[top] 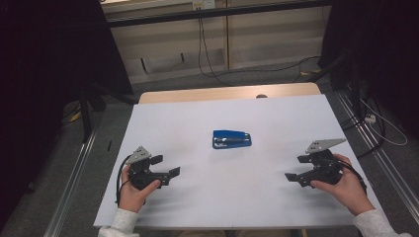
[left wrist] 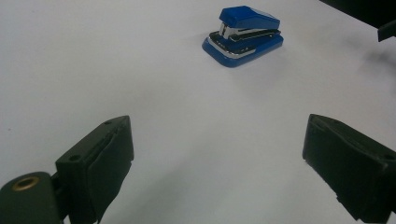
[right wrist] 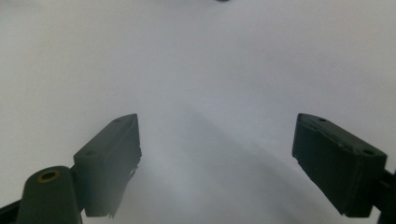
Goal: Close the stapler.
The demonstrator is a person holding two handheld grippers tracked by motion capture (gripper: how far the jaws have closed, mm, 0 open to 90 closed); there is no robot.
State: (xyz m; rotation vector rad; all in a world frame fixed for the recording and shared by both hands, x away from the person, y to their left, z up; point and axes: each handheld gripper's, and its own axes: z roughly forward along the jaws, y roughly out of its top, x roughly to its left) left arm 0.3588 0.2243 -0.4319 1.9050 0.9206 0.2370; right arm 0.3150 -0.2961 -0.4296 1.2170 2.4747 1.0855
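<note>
A blue stapler (top: 231,139) lies flat near the middle of the white table (top: 276,197), closed, with its long side running left to right. In the left gripper view the stapler (left wrist: 243,35) sits ahead and a little to the right of the jaws, well apart from them. The left gripper (top: 167,167) rests at the table's near left, held in the left hand (top: 134,190), its jaws spread wide with nothing between them. The right gripper (top: 294,168) sits at the near right in the right hand (top: 346,187), jaws pointing inward, also wide open and empty. The stapler lies between the two grippers, farther from the person, touched by neither
</note>
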